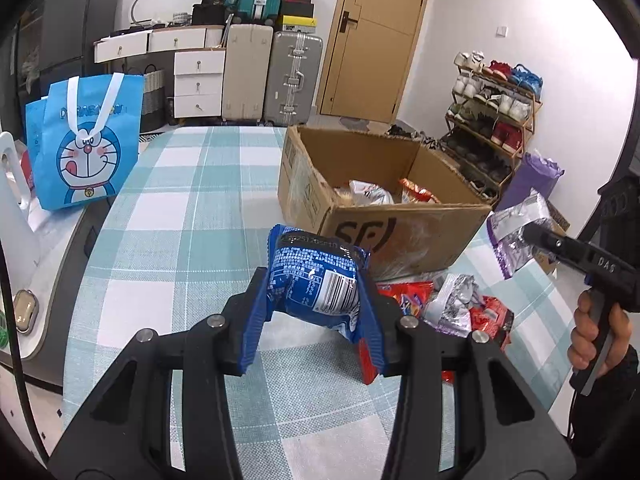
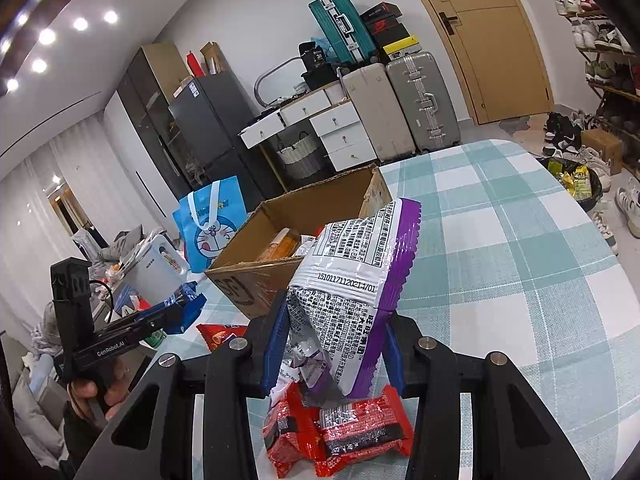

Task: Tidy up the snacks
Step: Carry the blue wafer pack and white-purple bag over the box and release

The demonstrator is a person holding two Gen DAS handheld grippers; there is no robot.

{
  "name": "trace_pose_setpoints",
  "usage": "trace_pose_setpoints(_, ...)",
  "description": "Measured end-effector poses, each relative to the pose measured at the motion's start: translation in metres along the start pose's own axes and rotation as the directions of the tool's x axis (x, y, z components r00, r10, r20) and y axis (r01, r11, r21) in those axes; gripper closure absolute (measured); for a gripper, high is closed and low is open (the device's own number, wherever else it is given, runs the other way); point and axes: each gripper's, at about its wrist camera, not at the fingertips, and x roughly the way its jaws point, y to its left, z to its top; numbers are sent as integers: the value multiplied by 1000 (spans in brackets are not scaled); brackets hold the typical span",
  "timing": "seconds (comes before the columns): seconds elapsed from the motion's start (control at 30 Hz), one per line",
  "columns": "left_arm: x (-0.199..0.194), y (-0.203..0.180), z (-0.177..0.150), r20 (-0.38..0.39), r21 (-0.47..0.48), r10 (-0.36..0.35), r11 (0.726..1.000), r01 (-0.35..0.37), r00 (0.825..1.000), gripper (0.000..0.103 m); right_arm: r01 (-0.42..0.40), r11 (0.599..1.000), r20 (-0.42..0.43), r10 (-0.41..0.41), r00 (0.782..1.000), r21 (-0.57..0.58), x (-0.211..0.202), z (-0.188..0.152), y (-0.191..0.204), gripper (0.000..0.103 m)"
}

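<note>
both grippers clamped, left gripper (image 1: 316, 296) on the blue packet (image 1: 316, 276), right gripper (image 2: 332, 344) on the purple-and-silver bag (image 2: 352, 280), both short of the cardboard box (image 1: 400, 220), so either slick wrapper could slip out before clearing its rim.

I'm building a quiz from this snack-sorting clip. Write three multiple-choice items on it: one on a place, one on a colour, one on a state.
1. Where do the loose red packets lie?
A. on the checked tablecloth, in front of the cardboard box
B. inside the cartoon bag
C. on the shoe rack

2. What colour is the packet in the left tool?
A. green
B. blue
C. yellow

3. What is the state of the right tool?
A. open and empty
B. lying flat on the table
C. shut on a silver and purple packet

Answers:
1. A: they rest on the tablecloth near the cardboard box.
2. B: the left tool clamps a blue packet.
3. C: the right tool pinches the silver and purple packet, which stands up between its fingers.
</note>
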Motion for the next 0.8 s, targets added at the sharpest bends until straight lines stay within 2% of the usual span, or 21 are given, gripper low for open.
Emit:
trace_pose_setpoints(0.43, -20, -20, 11, 65, 29, -13, 1000, 11, 998, 63, -39, 999, 34, 39, 999, -2, -3, 5, 8, 61)
trace_pose_setpoints(0.8, -10, -37, 26, 97, 15, -18, 1000, 17, 995, 63, -65, 998, 66, 65, 996, -5, -1, 16, 20, 61)
